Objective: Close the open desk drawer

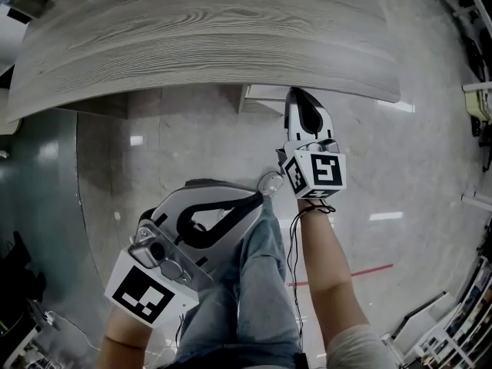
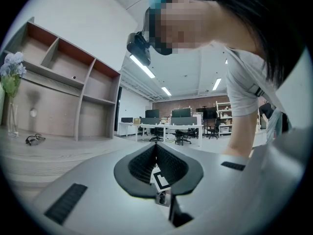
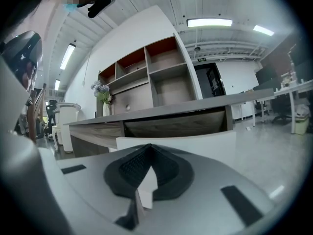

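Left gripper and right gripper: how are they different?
The right gripper is at the white drawer under the desk; the left gripper sits low by the person's leg. The right gripper looks at the drawer; the left gripper looks up at the person. Both are shut, holding nothing.

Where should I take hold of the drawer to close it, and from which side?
No handle shows, so push rather than grip: set the shut right gripper against the flat white front of the drawer, coming straight on toward the desk.
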{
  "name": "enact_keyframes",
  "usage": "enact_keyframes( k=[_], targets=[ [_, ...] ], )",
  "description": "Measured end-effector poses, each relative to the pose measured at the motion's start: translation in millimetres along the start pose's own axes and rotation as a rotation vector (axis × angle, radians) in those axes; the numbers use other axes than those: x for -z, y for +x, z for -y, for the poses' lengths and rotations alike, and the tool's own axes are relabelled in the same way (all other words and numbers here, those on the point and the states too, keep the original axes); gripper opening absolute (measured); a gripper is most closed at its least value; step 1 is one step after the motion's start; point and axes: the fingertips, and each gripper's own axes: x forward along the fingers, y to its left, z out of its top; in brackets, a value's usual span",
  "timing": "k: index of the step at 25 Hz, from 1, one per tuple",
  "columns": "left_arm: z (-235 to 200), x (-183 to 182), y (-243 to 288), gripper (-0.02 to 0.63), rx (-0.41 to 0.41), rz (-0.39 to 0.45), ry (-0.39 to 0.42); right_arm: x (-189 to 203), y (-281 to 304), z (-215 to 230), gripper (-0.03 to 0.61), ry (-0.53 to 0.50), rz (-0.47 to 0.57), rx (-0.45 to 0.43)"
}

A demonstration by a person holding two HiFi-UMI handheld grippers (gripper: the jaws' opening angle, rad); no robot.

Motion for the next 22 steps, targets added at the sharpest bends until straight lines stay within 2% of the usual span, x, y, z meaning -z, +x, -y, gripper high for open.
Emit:
enact_keyframes(
  k=[8,13,18,22],
  targets=[
    [-1,-3,4,0.011,-0.015,-0.005,0.010,0,2,0,0.008,0.023,-0.009,-0.016],
    [6,-13,8,0.011,-0.004,0.001,0.032,-10,-16,-10,0.008,0.020,-0.008,-0.049],
    [16,-34,10,0.011,0.013,0.009,0.038,-37,-45,-29,0.008,0.032,-0.010,-0.093],
    [27,-56,8,0.011,0.027,0.004,0.049,-75,-71,-47,0.008,0.032,-0.001,-0.133]
  ],
)
